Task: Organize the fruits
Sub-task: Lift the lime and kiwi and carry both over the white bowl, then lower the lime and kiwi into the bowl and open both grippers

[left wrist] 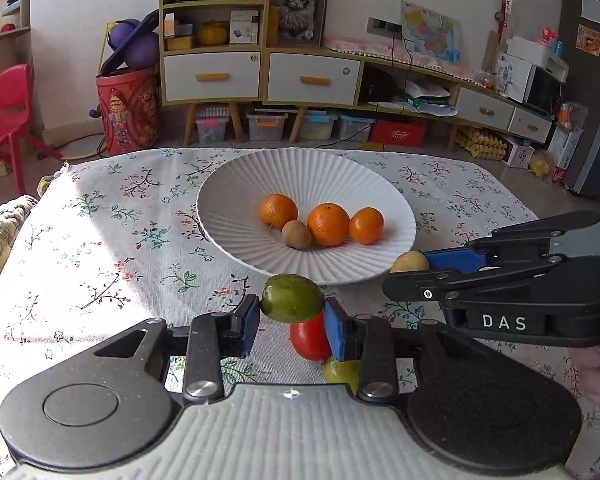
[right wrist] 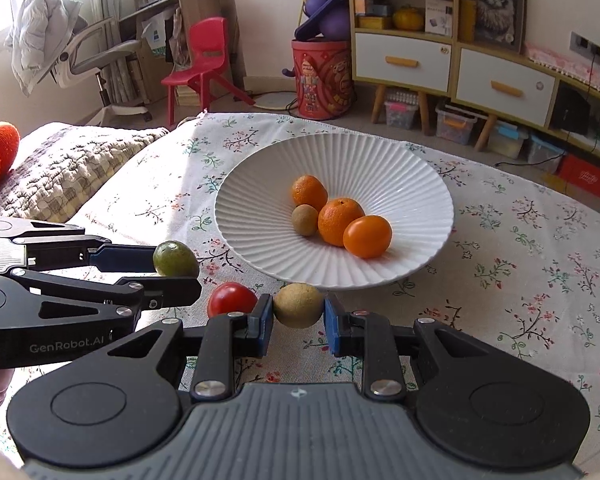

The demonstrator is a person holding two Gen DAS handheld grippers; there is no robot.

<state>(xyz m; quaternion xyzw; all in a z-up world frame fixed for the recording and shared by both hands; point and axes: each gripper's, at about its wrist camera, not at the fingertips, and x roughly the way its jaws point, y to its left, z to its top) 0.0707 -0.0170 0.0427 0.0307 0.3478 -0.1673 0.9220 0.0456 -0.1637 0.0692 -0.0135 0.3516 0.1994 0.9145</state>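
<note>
Green fruit (left wrist: 291, 298), low centre of the left wrist view, pinched between the pads of the left tongs (left wrist: 291, 312) above the flowered table (left wrist: 100, 240). Tan fruit (right wrist: 299, 305), low centre of the right wrist view, clamped in the right tongs (right wrist: 298, 314). Behind both, mid-frame, the white ribbed plate (right wrist: 260, 184) holds three oranges and one small brown fruit (right wrist: 305, 219). A red tomato (right wrist: 232, 299) and a yellow-green fruit (left wrist: 342, 370) lie on the cloth below. Risk: both round fruits are gripped near their edges and may slip, or the two tongs, close together, may collide over the plate.
</note>
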